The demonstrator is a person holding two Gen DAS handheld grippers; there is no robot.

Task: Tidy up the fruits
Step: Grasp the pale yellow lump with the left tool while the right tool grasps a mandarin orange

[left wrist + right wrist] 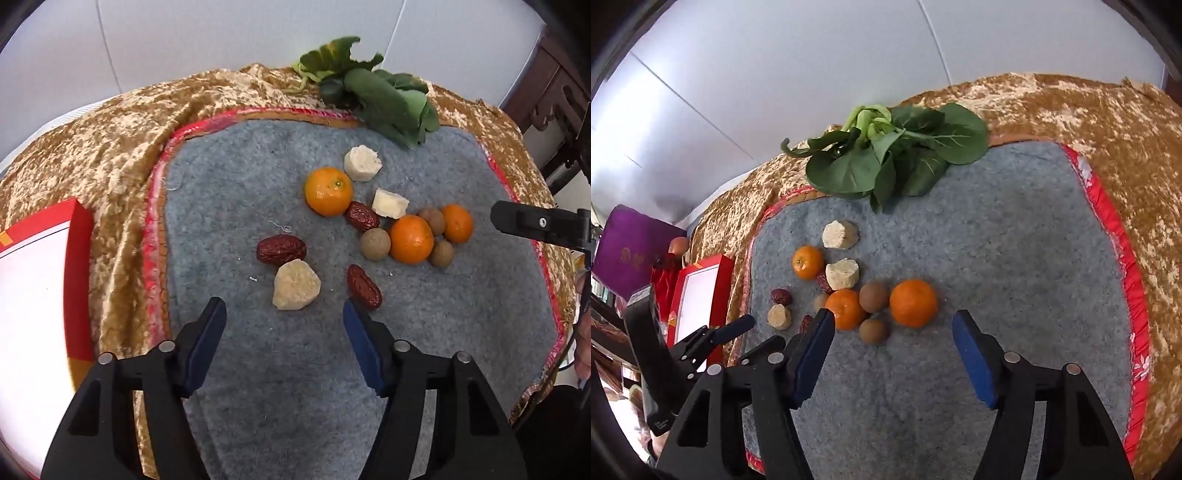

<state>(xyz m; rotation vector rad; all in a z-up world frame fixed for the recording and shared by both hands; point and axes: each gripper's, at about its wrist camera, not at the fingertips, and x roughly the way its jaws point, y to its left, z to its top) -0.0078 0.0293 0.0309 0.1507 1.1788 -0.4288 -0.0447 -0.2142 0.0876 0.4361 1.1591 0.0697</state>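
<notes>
Sorting looks barely begun: the oranges (328,191), red dates (281,249), brown longans (375,244) and pale chunks (296,285) lie mixed on the grey mat (258,369) covering the table, while the left gripper (284,314) and right gripper (894,325) hover above, fingers wide and empty.

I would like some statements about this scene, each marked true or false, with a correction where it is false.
1. Three oranges lie on the grey mat. True.
2. The left gripper holds a red date. False: its jaws are open and empty.
3. The leafy greens lie at the mat's far edge. True.
4. The right gripper is shut on an orange. False: it is open, holding nothing.
5. The red box sits on the mat. False: it stands beside it.
</notes>
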